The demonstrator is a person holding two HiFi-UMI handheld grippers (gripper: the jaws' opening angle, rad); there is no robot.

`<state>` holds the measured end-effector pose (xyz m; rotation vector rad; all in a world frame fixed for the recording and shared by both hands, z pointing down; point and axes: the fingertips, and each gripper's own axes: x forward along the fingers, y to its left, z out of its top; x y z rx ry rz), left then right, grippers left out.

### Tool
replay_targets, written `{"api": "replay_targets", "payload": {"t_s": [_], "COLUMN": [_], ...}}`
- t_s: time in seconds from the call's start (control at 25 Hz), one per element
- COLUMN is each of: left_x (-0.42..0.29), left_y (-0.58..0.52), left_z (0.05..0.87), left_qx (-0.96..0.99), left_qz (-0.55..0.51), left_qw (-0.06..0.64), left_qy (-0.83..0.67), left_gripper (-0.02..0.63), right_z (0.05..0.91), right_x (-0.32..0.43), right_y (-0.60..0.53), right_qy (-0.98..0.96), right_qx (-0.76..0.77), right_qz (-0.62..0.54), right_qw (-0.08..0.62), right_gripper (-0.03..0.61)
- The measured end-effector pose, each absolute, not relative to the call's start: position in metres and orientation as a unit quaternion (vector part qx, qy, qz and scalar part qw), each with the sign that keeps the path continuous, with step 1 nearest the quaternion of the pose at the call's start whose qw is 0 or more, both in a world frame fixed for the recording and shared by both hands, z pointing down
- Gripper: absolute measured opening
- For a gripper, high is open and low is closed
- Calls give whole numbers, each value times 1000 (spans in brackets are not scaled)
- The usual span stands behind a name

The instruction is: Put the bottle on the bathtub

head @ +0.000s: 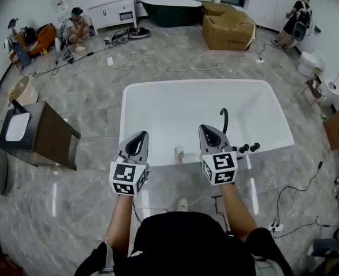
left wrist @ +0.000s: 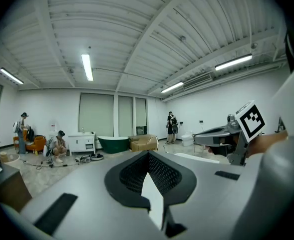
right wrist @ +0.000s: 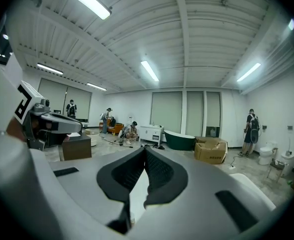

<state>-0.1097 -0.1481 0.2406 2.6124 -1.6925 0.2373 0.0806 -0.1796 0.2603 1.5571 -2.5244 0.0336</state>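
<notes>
A white bathtub [head: 157, 91] fills the middle of the head view. A small pale bottle [head: 179, 153] stands upright on its near rim, between my two grippers. My left gripper [head: 139, 137] is held up left of the bottle, jaws together with nothing in them. My right gripper [head: 207, 130] hovers right of the bottle, also shut and empty. Both point roughly level across the room. In the left gripper view the left gripper [left wrist: 147, 154] shows only its closed black pads; in the right gripper view the right gripper [right wrist: 145, 150] shows the same.
A black curved faucet [head: 224, 119] and black knobs [head: 247, 148] sit on the tub's near right rim. A brown cabinet [head: 42, 134] stands to the left. Far off are a dark green tub [head: 170, 10], cardboard boxes [head: 228, 27], floor cables and several people.
</notes>
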Motion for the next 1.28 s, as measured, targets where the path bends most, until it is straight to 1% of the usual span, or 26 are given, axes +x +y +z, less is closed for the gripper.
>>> {"api": "replay_targets", "payload": {"t_s": [0.28,0.4,1.28], "left_x": [-114,-115,-115], "left_y": [-146,-146,-153], "left_z": [214,209,212], "left_qx": [832,834,838], "left_qz": [65,51,52], "left_qw": [-20,-19,-27], "left_qy": [-550,-548,-542], "left_gripper": [12,12,12], "right_z": [247,246,254], "right_x": [80,79,70], "right_y": [-179,-180,-186], "right_qy": [-847,-848,-848], "right_qx": [527,526,526], "right_qz": [12,9,9], "right_qw": [70,66,66], "right_gripper": [23,23,23]}}
